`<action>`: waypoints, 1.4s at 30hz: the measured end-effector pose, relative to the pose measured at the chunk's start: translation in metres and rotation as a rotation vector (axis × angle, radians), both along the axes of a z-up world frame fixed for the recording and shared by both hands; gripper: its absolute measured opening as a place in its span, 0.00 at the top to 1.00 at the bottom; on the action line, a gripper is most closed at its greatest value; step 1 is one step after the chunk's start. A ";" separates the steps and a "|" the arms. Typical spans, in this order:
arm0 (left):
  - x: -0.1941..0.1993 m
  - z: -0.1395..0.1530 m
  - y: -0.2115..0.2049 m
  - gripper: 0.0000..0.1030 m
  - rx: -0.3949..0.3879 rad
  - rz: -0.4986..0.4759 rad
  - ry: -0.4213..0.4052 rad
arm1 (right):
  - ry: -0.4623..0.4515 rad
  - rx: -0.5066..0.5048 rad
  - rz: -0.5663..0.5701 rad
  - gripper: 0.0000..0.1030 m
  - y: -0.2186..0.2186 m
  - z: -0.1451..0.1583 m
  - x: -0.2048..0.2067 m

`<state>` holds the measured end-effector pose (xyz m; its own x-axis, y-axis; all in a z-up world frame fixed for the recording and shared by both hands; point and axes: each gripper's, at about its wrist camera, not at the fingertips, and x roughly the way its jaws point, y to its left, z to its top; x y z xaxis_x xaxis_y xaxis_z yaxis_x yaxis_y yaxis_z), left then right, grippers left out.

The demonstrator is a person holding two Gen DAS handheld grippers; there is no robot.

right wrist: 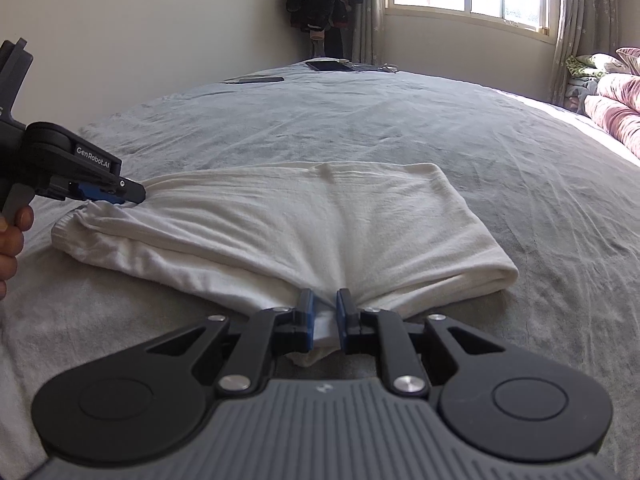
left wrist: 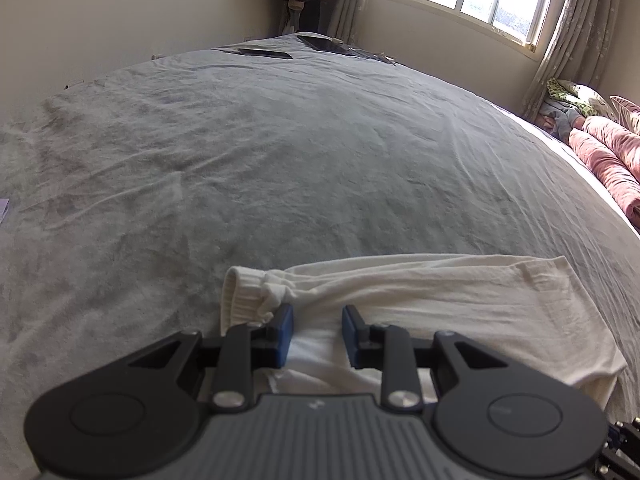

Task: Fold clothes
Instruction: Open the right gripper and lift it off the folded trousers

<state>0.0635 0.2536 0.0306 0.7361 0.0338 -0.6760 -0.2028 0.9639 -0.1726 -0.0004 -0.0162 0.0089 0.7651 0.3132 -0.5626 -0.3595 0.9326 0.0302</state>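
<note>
While the cream knit sweater [right wrist: 280,224] lies folded on the grey bedspread [right wrist: 360,120] ahead of both tools, I see my right gripper [right wrist: 323,312] clamped on its near edge. My left gripper [right wrist: 128,196], off to the left, pinches bunched fabric beside the ribbed cuff [left wrist: 240,296].

Left wrist view: the near edge of the white garment [left wrist: 460,312] is hidden under the left tongs [left wrist: 317,336], so any grip there cannot be judged. Right wrist view: the person's hand [right wrist: 12,236] is cut off by the left edge. Flat dark objects [right wrist: 328,66] at the bed's far end are too small to identify; the pink bedding [right wrist: 616,116] runs off the right edge.
</note>
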 end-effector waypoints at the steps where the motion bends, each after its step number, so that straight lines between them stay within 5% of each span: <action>1: -0.001 0.001 0.000 0.73 0.000 0.001 -0.004 | -0.002 0.006 0.000 0.84 -0.001 0.000 -0.001; 7: -0.016 0.016 -0.008 0.71 0.081 0.012 -0.074 | -0.011 0.044 -0.005 0.84 -0.004 -0.004 -0.002; 12: -0.037 0.025 -0.026 0.69 0.057 -0.044 -0.122 | -0.011 0.069 -0.009 0.84 -0.008 -0.004 -0.001; 17: -0.046 0.001 -0.042 0.66 0.127 -0.067 -0.025 | -0.018 0.078 -0.020 0.83 -0.009 -0.003 -0.004; 23: -0.063 0.005 -0.034 0.66 0.110 -0.057 -0.031 | -0.007 0.159 -0.031 0.66 -0.023 -0.002 -0.009; 28: -0.073 0.029 -0.025 0.61 0.042 -0.027 -0.067 | 0.027 0.267 -0.059 0.40 -0.044 -0.001 -0.018; 33: -0.067 0.036 -0.023 0.60 -0.022 -0.020 -0.080 | 0.068 0.368 -0.118 0.40 -0.070 0.001 -0.012; 42: -0.048 0.027 -0.055 0.60 -0.079 -0.110 -0.034 | -0.009 0.096 -0.266 0.38 -0.052 0.009 0.011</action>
